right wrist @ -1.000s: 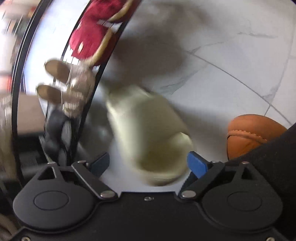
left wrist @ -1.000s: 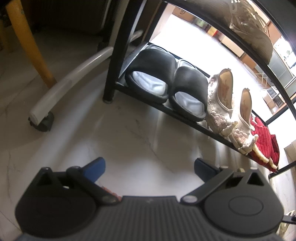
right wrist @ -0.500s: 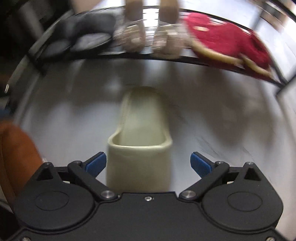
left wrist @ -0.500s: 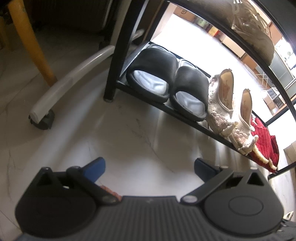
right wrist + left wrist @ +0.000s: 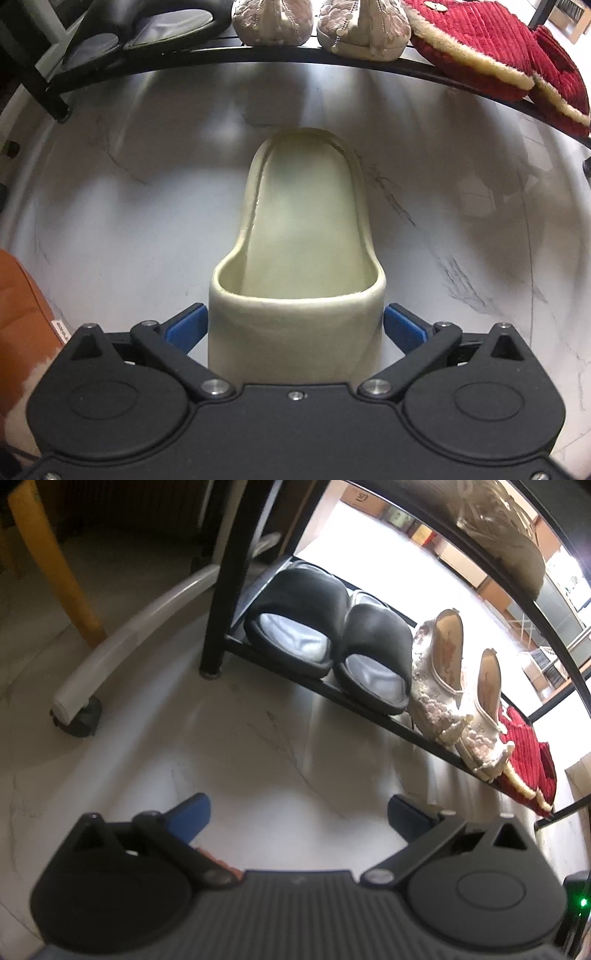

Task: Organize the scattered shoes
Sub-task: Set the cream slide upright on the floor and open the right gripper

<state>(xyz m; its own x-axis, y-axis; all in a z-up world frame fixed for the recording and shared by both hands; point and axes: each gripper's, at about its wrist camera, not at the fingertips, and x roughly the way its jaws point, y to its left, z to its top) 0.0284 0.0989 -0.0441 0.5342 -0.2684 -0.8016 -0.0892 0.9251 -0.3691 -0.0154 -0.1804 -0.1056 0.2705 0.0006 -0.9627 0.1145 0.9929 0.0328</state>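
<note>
My right gripper (image 5: 295,325) is shut on a cream slide slipper (image 5: 306,229); its blue pads press both sides of the toe strap, and the heel points at the rack. The black shoe rack (image 5: 221,55) crosses the top of the right wrist view. Its low shelf carries black slides (image 5: 129,29), white embroidered shoes (image 5: 321,22) and red plush slippers (image 5: 480,44). My left gripper (image 5: 299,812) hangs open over bare floor, nothing between its fingers. In front of it are the same rack (image 5: 369,709), black slides (image 5: 332,627), white shoes (image 5: 443,672) and red slippers (image 5: 524,768).
An orange-brown shoe (image 5: 22,314) lies on the floor at the left of the right wrist view. A grey chair leg with a caster (image 5: 77,720) and a yellow wooden leg (image 5: 48,565) stand left of the rack. A beige sneaker (image 5: 509,546) sits on the upper shelf.
My right gripper has swung round with the cream slipper to face the rack head-on, and the slipper now points straight at the shelf. The left gripper has barely moved.
</note>
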